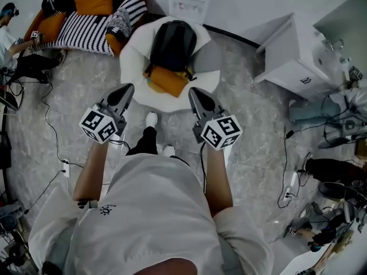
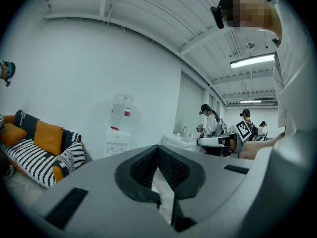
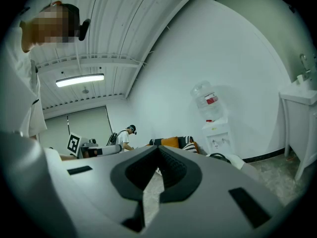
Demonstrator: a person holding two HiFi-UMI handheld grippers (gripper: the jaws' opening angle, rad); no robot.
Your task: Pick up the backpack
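Left gripper (image 1: 127, 88) sits at the centre-left of the head view, its jaws pressed together with nothing between them, its tip pointing toward the upper part of the frame and just short of the white round seat (image 1: 133, 59). On that seat, in the upper middle of the frame, lies the backpack (image 1: 173, 43): dark, almost black, smooth and rounded, with no clear markings visible. Its long axis runs from the top of the frame to the bottom, the rounded end toward the upper edge and the lower end meeting an orange cushion (image 1: 167, 80) that rests at the seat's near side. Both grippers are apart from the backpack, one on each side below it. To the right, the right gripper (image 1: 194, 91) is likewise clenched and empty, pointing up-frame beside the seat's lower right edge.
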